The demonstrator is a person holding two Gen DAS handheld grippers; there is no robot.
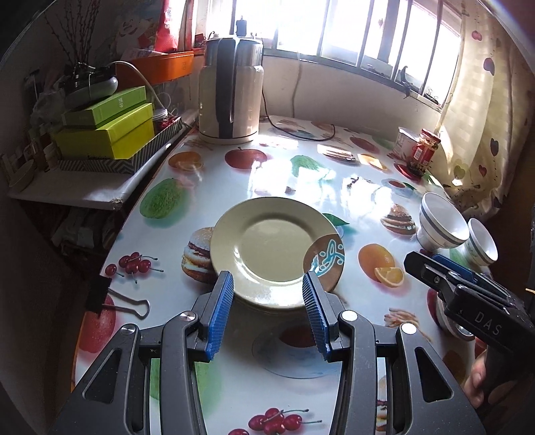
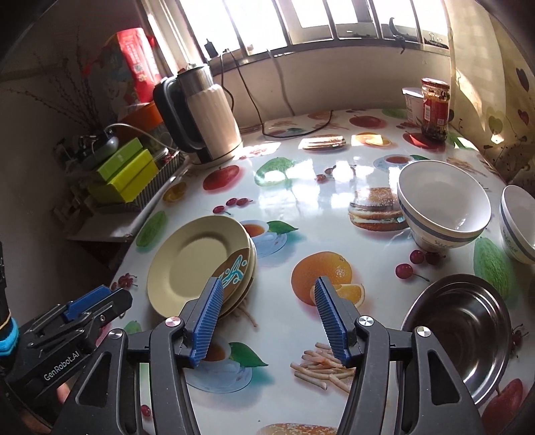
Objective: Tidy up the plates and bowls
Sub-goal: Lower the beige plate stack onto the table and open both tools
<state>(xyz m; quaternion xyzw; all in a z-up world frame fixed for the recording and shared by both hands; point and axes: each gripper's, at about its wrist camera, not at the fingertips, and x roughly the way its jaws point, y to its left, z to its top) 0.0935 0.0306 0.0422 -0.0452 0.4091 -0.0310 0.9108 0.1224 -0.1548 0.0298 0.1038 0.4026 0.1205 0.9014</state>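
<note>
Two grippers are hovering over my fruit-print table (image 2: 301, 207). I am seeing the left gripper (image 1: 267, 311) partly open, empty, above the stacked cream round plates (image 1: 271, 247). I am seeing the right gripper (image 2: 267, 321) partly open, empty, between plates and steel bowl (image 2: 458, 331); white ceramic bowls (image 2: 444, 204) beyond.

Home kitchen or dining corner. Evidence: table (image 2: 301, 207) under a glossy food-print cover, electric kettle (image 2: 204, 117) plugged in near the window (image 2: 301, 20), sauce jar (image 2: 434, 107), heart-print curtain (image 1: 478, 140), stacked green boxes (image 1: 113, 130).
</note>
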